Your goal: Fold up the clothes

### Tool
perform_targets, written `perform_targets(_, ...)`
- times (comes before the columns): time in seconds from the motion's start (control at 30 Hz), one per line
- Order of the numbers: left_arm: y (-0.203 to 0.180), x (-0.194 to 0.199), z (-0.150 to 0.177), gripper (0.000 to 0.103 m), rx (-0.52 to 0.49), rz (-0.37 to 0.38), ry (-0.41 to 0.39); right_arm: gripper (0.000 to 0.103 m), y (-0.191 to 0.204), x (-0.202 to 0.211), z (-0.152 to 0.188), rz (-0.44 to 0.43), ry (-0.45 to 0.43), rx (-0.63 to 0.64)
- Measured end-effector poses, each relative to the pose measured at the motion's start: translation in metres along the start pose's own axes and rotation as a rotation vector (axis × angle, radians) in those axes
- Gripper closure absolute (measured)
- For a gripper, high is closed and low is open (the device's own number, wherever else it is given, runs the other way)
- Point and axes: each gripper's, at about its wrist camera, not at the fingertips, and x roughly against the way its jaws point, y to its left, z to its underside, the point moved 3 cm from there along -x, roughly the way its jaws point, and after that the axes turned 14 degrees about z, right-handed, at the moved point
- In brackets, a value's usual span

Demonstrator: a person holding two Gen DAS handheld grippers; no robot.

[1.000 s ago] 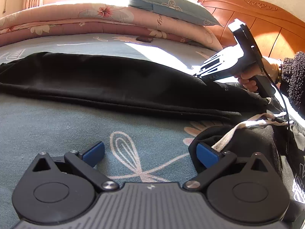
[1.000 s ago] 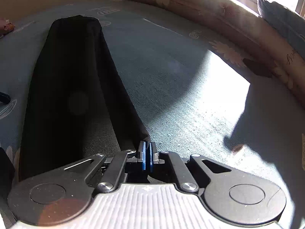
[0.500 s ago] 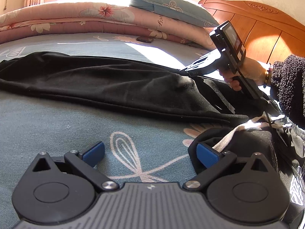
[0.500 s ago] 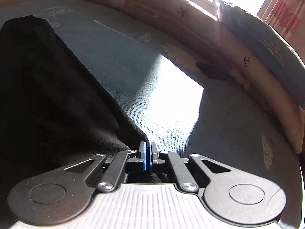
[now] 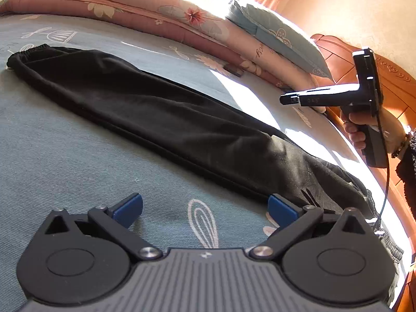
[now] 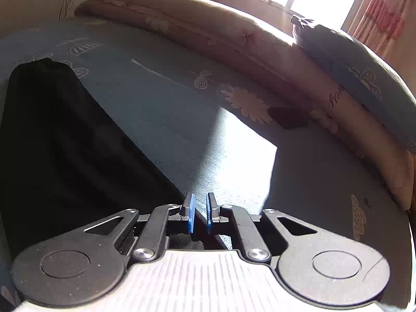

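Observation:
Black trousers (image 5: 182, 119) lie stretched flat across the blue patterned bedsheet (image 5: 65, 150), elastic cuff at the far left, waist at the right. My left gripper (image 5: 205, 205) is open wide just above the sheet, its right pad (image 5: 282, 208) close to the trousers' near edge by the waist. A hand (image 5: 364, 127) holds my right gripper (image 5: 284, 100) in the air above the far side of the trousers. In the right wrist view its jaws (image 6: 200, 208) are opening, a narrow gap between the pads and no cloth in it. The trousers (image 6: 65, 143) lie below to the left.
Folded floral quilts (image 5: 156, 18) and a blue pillow (image 5: 275, 39) line the far edge of the bed. A wooden headboard (image 5: 390, 91) stands at the right. A small dark object (image 6: 286, 117) lies on the sheet beside the quilts.
My right gripper let go of the trousers' edge, its pads parted slightly and it rose above the bed. The left view rolled and shifted; the dark garment with the white cord left view.

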Motion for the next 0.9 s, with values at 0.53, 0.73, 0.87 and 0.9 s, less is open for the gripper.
perform_targets(0.53,0.058,0.043,-0.033,0.001,0.084,-0.273,-0.087,0.093,0.113,0.003,-0.137,-0.301,-0.094,-0.025)
perform_targets(0.73,0.073,0.061,-0.035,0.001,0.125,-0.224,-0.222,0.093,0.158,-0.06,-0.142,-0.333,-0.025,-0.074)
perform_targets(0.87,0.081,0.07,-0.038,0.001,0.164,-0.21,-0.303,0.093,0.188,-0.081,-0.14,-0.398,-0.031,-0.078)
perform_targets(0.9,0.082,0.07,-0.038,0.001,0.167,-0.211,-0.303,0.093,0.195,-0.083,-0.14,-0.412,-0.032,-0.078)
